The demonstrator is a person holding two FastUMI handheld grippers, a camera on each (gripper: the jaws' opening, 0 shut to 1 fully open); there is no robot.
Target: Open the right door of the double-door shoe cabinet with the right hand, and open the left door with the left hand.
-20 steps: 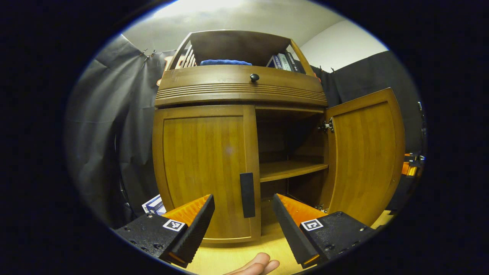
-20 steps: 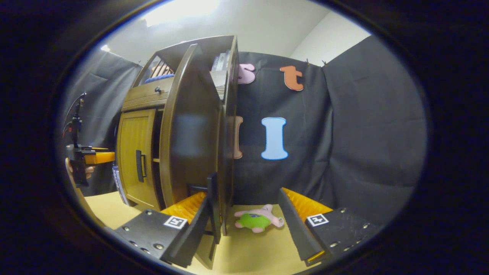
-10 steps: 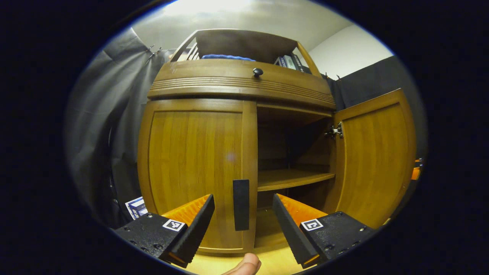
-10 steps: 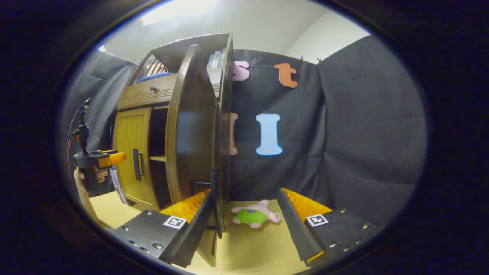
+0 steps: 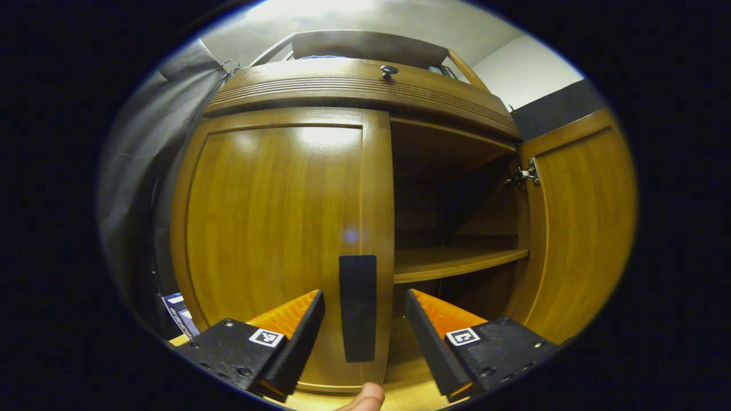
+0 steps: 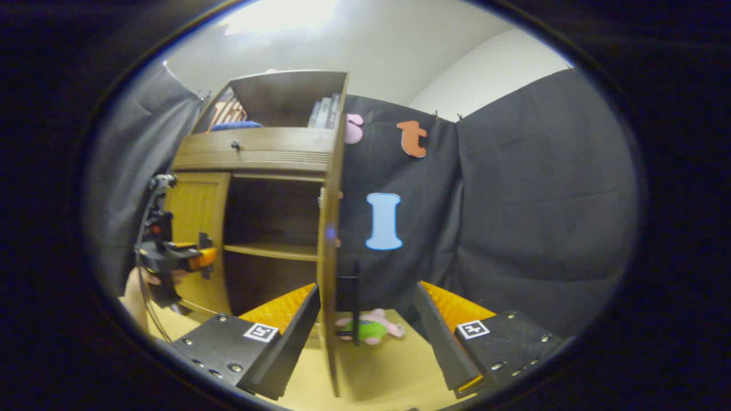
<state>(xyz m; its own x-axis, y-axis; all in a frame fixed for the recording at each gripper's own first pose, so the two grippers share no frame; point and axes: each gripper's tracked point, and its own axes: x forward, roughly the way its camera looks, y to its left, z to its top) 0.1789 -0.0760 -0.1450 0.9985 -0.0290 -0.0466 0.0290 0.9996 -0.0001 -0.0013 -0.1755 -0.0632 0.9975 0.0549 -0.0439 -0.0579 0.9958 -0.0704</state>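
Note:
The wooden shoe cabinet (image 5: 365, 91) looms close in the left gripper view. Its left door (image 5: 274, 217) is closed, and the door's dark vertical handle (image 5: 357, 308) stands between the fingers of my left gripper (image 5: 362, 339), which is open and not touching it. The right door (image 5: 579, 228) hangs wide open, baring the inner shelf (image 5: 457, 262). In the right gripper view that right door (image 6: 328, 257) appears edge-on, with its handle (image 6: 349, 302) between the spread fingers of my right gripper (image 6: 365, 337), open. The left gripper (image 6: 194, 260), held by a hand, is far off at the left door.
A pink and green plush toy (image 6: 371, 328) lies on the wooden floor behind the open door. A drawer knob (image 5: 389, 71) sits above the doors. Books (image 6: 322, 111) stand on top. Boxes (image 5: 180, 311) lean left of the cabinet. A fingertip (image 5: 365, 397) shows below.
My left gripper has moved in toward the left door, so its handle now sits between the fingers. The right door has swung further open and now faces my right gripper edge-on.

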